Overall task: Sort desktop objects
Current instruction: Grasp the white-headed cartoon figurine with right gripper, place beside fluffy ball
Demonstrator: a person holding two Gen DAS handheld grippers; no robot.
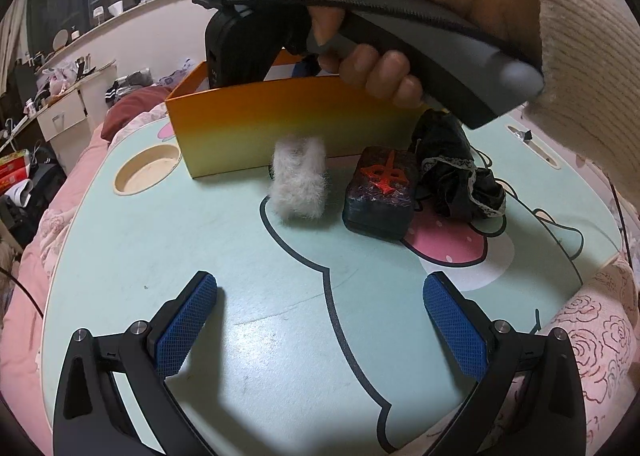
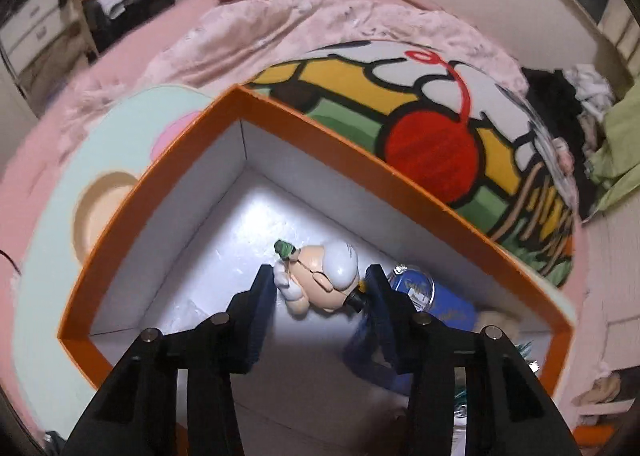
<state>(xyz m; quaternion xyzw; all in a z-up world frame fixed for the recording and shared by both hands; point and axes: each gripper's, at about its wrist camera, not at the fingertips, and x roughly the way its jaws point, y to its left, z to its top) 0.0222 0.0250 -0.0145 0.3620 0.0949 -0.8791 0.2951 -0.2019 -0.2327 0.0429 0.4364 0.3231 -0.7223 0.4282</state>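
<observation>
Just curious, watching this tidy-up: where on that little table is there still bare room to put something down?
The near half of the table, between the fluffy white thing and the left hand-held gripper, is bare. Behind the cup hole, a little. It is crowded along the orange box: the dark block and black fabric sit close together.

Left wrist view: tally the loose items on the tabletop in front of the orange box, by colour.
White, fluffy piece: 1
Dark block with a red character: 1
Black lace-trimmed fabric bundle: 1
Total: 3, all outside the orange box.
</observation>
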